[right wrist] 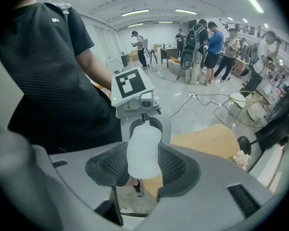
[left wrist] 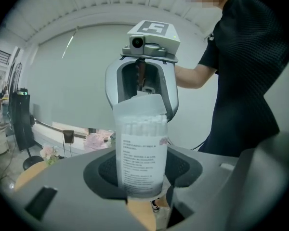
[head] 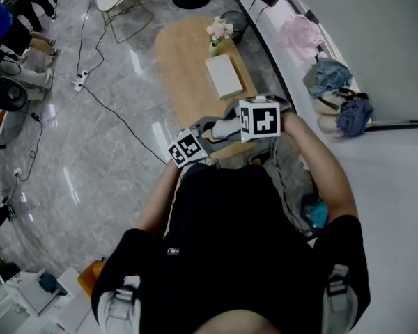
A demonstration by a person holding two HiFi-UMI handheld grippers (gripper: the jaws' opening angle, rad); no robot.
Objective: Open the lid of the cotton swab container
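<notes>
The cotton swab container (left wrist: 140, 155) is a clear tube with a printed label, packed with white swabs. My left gripper (left wrist: 142, 179) is shut on its lower body, with a pad against each side. Its pale translucent lid (right wrist: 143, 150) sits between the pads of my right gripper (right wrist: 143, 165), which press on it from both sides. The two grippers face each other end to end. In the head view they meet above the near end of the table, with the container (head: 223, 128) between the two marker cubes. Whether the lid has come off the tube, I cannot tell.
An oval wooden table (head: 184, 61) lies ahead with a white flat box (head: 223, 75) and a small flower vase (head: 218, 35) on it. Cables (head: 104, 103) run over the glossy floor on the left. Clothes and bags (head: 334, 92) lie along the right ledge. Several people stand far off.
</notes>
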